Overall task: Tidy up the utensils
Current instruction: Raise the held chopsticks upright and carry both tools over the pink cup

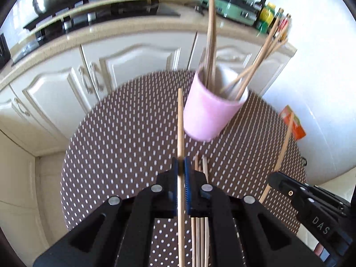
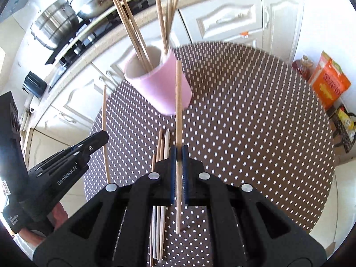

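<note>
Pale wooden chopstick (image 1: 180, 120) in left gripper (image 1: 183, 166); pink cup (image 1: 209, 109) behind

Pink cup (image 1: 211, 109) ahead — sticks (image 1: 211, 33) fan above; table (image 1: 124, 133) left bare.

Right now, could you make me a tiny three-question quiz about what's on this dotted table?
1. True or false: the left gripper and the right gripper each clamp one chopstick.
2. What colour is the cup holding chopsticks? A green, B pink, C black.
3. Where are the loose chopsticks still to be sorted?

Key: 1 true. 2 B. 3 Lying on the dotted table, near the grippers.
</note>
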Demonstrator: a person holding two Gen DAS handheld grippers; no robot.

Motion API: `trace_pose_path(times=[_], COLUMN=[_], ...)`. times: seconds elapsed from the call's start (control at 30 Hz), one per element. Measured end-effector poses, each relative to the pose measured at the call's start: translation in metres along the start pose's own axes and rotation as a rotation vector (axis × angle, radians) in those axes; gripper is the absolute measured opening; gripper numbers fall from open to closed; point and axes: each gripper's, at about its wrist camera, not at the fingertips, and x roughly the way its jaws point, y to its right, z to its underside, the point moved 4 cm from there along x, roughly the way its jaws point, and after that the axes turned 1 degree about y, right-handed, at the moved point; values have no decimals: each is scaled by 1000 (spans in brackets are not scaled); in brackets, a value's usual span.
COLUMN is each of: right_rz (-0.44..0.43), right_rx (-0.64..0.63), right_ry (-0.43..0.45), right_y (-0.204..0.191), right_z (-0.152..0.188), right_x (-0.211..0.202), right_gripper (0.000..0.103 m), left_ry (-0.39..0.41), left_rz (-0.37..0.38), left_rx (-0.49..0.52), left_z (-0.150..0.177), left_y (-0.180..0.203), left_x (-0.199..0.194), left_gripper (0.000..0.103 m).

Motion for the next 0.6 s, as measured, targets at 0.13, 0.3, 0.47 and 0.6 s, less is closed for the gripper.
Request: trace_pose_path(times=[0.13,0.3,0.47,0.6], right_rz=[1,-5,-8,-17], right_rx=[-8,-13,-26,-46], right_ry=[53,115,183,244], right_y=[0,-5,-8,-15], right_z=[-13,-30,-49,-67], right_x=[-18,-36,-59,-82], right_gripper=[5,5,5,5], left_ry=[70,157,224,282], left_rz=[-3,-11,-3,20], left_rx=[12,37,11,-35], left_z=[-15,-35,-60,-78], left_y=[9,19,25,28], left_x=[-13,-32,-51,-67], left_gripper=[6,6,6,6])
